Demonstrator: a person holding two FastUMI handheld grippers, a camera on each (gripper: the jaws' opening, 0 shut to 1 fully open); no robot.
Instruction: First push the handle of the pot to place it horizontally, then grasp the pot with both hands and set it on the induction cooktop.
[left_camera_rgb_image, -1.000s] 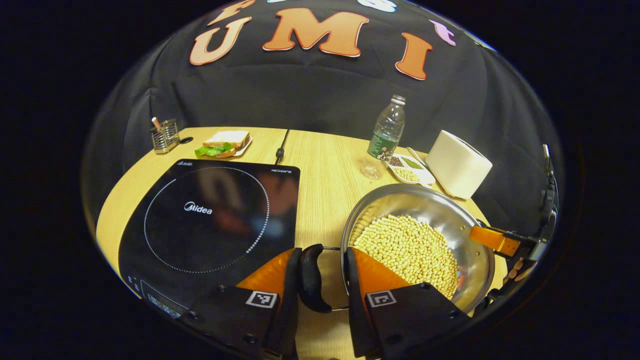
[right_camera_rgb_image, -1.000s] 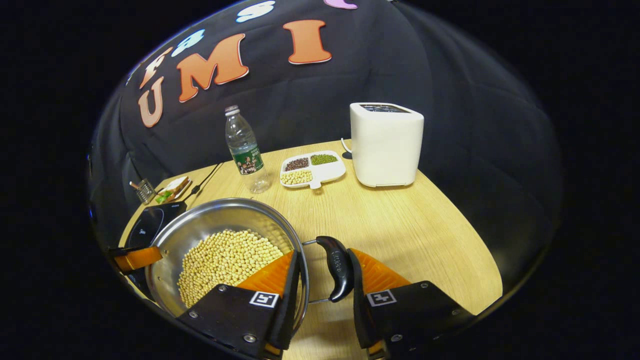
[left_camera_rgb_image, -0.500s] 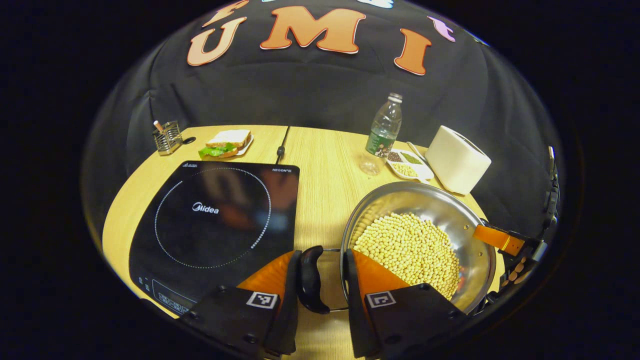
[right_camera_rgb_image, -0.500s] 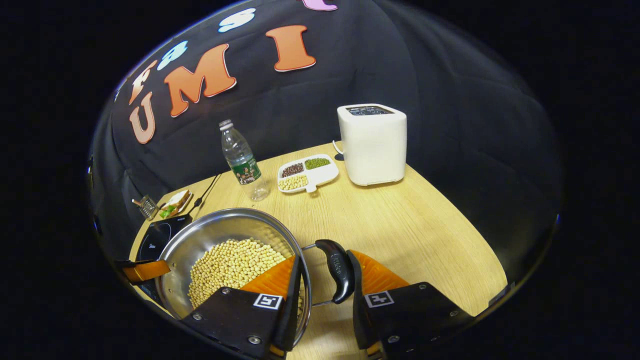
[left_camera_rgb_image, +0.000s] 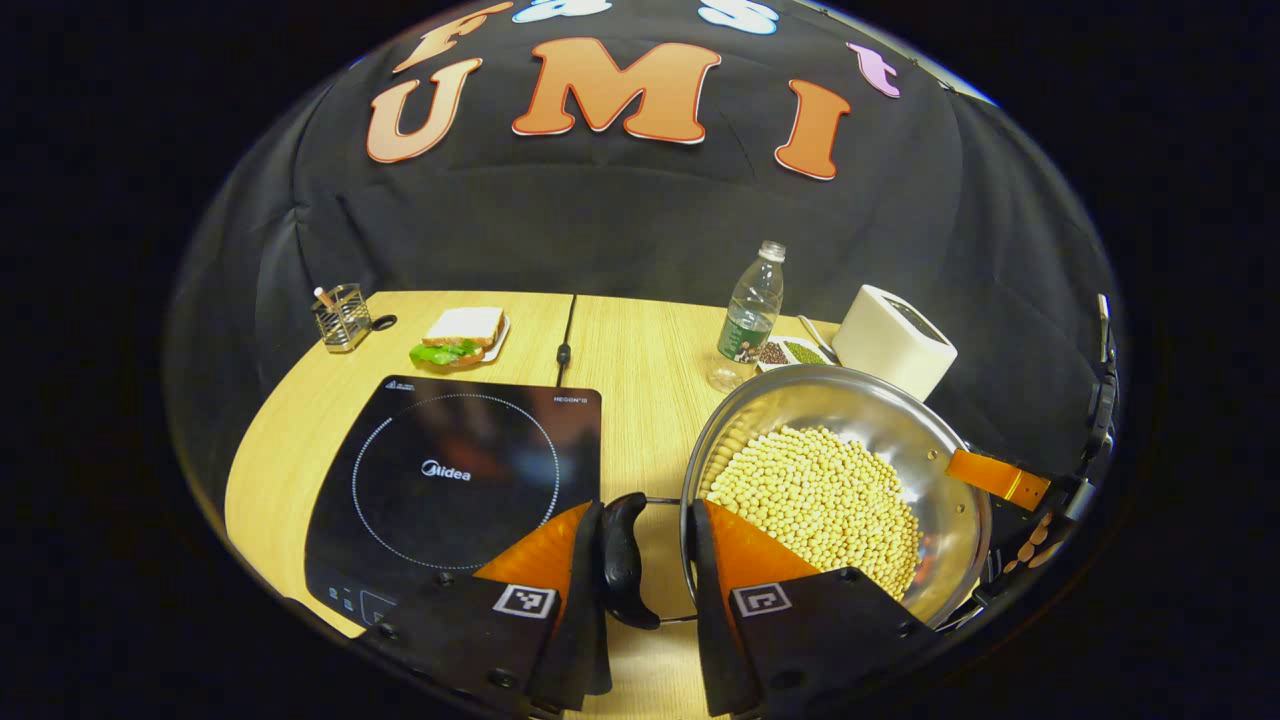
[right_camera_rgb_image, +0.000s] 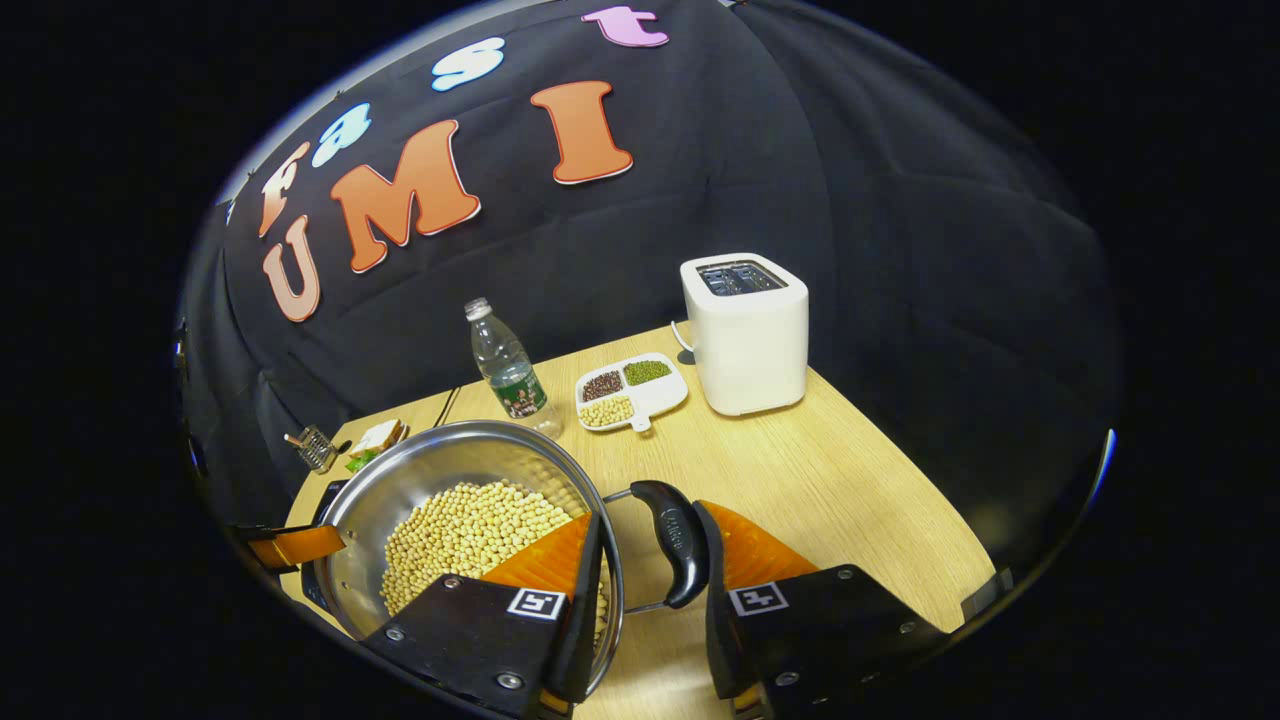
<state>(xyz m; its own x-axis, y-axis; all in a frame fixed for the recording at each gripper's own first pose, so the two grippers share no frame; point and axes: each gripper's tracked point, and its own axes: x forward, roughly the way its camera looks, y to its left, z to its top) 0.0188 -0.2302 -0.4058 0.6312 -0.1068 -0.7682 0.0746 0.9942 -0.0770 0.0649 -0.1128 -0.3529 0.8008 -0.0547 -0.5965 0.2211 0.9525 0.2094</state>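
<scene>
Left of the round stainless-steel pot of pale beans (left_camera_rgb_image: 835, 470), well apart across bare wooden surface (left_camera_rgb_image: 640, 390), lies the black glass induction cooktop (left_camera_rgb_image: 460, 480). Left gripper (left_camera_rgb_image: 645, 560) and right gripper (right_camera_rgb_image: 650, 550) fingers straddle the pot's black side handles, apparently clenched, pot seemingly lifted.

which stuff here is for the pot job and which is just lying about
Job: pot, its handles, cooktop, left claw, right claw.
Lying about: bottle, toaster, bean tray, sandwich, wire holder.
</scene>
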